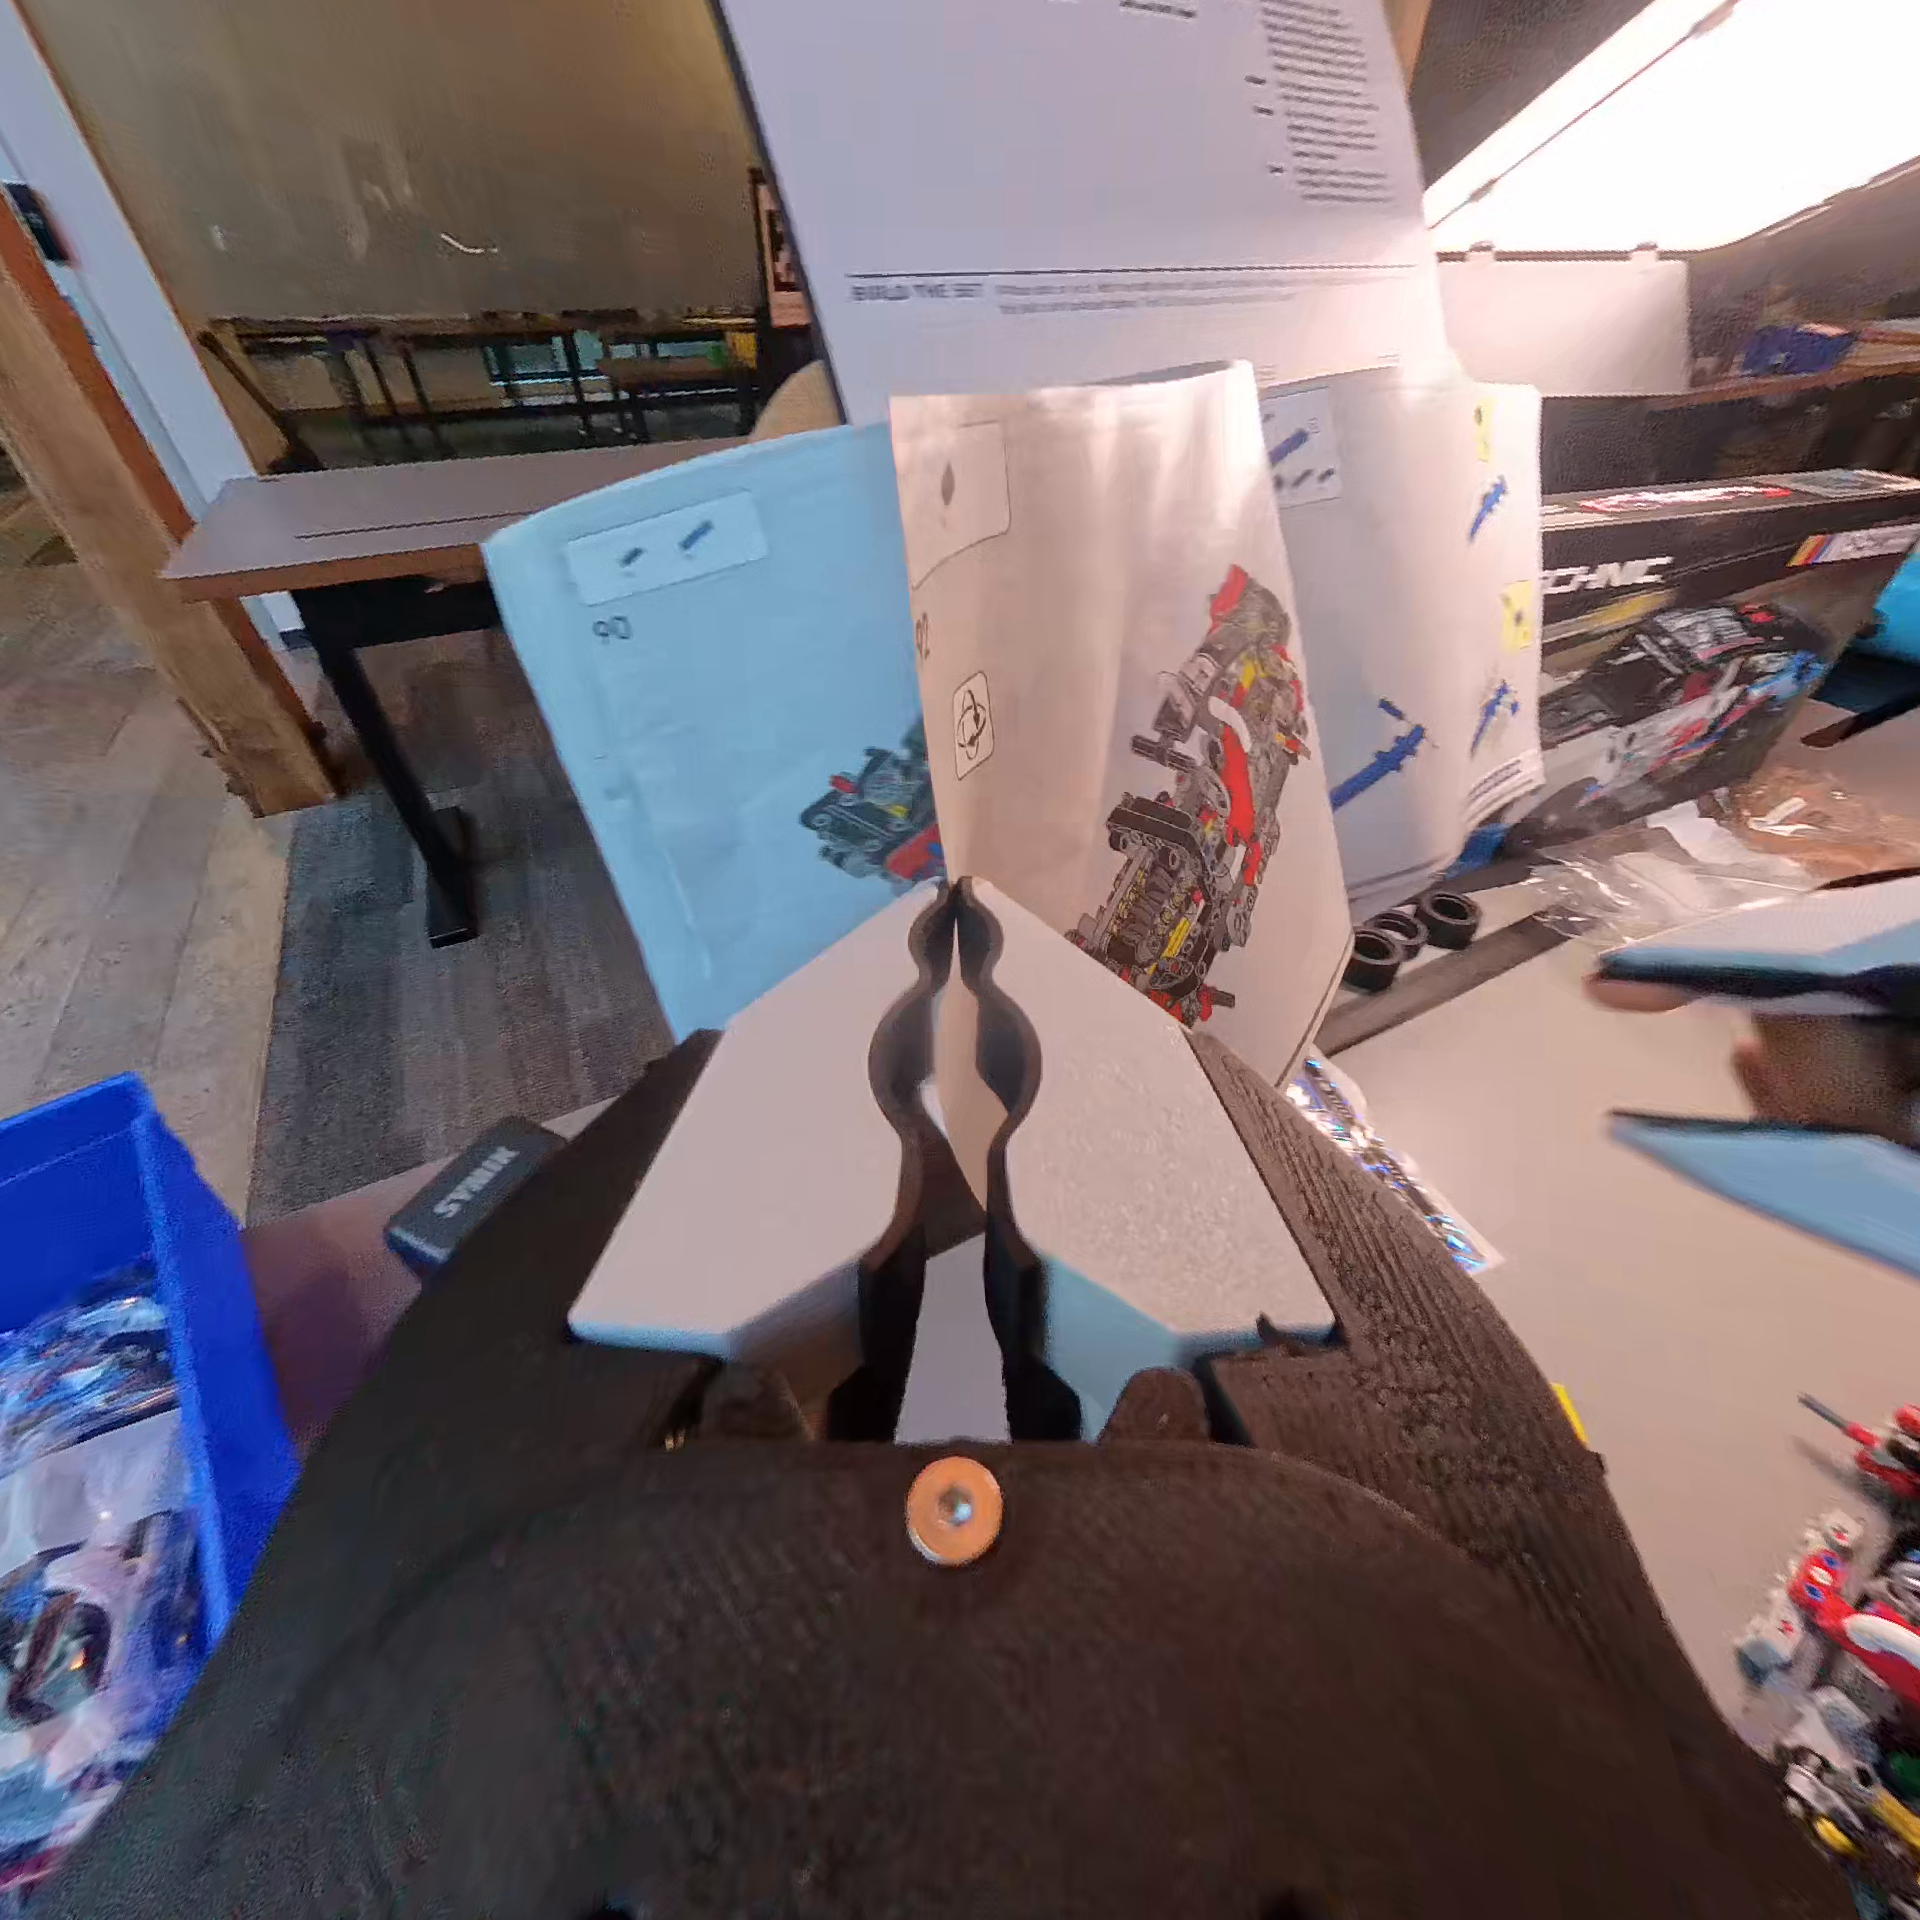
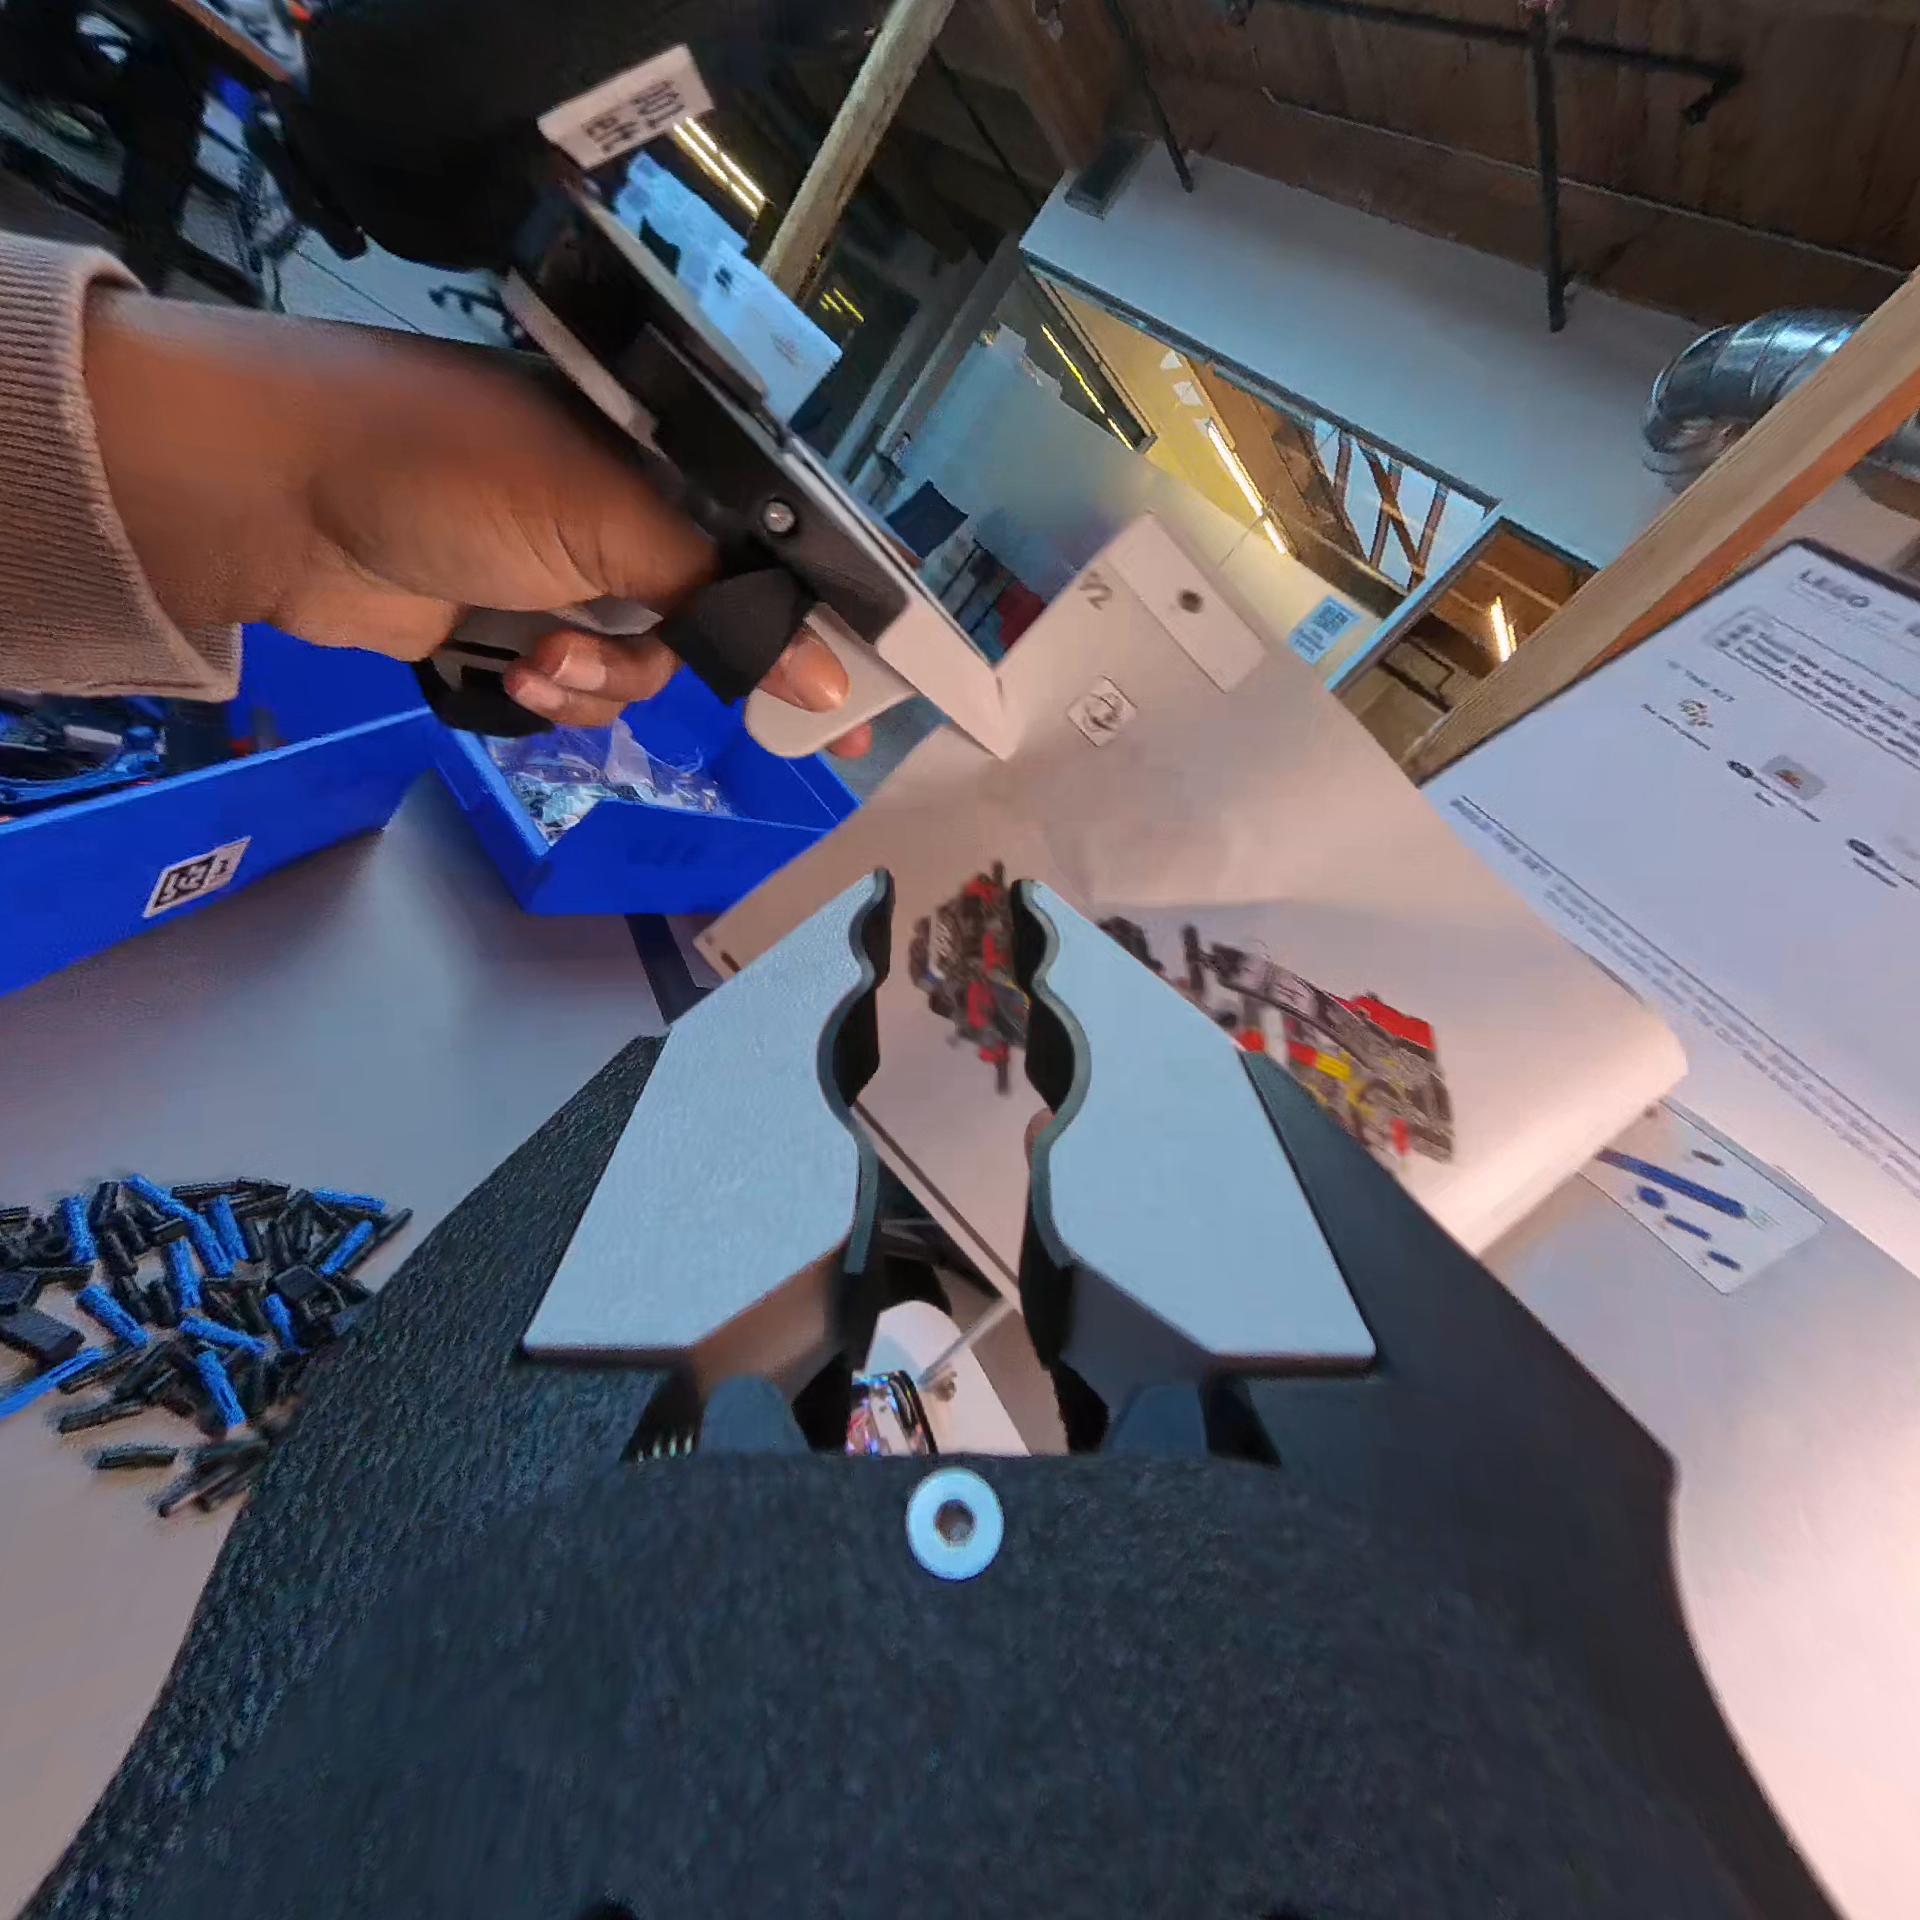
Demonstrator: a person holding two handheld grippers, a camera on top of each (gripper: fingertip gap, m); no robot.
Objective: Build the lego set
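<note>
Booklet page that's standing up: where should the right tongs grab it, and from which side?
Take the lifted page at its free edge near the bottom corner, coming in from the right, edge-on. It is thin, curved, and held up by the shut left tongs, so only an edge fits between the open right tongs.

Left gripper (image 1: pixel 958 902): fingertips closed on the lower edge of a raised page (image 1: pixel 1101 665) of the instruction booklet (image 1: pixel 717 727), which stands curled upright between the booklet's two open sides. The page bears a printed red and grey model diagram. Blue bin (image 1: pixel 197 1299) of bagged parts at lower left. Black tyres (image 1: pixel 1403 935) on the grey table (image 1: pixel 1662 1299), near the set's box (image 1: pixel 1704 644). Right gripper (image 1: pixel 1766 1060) at right edge, blurred, fingers parted. Partly built model (image 1: pixel 1860 1662) at lower right.
</note>
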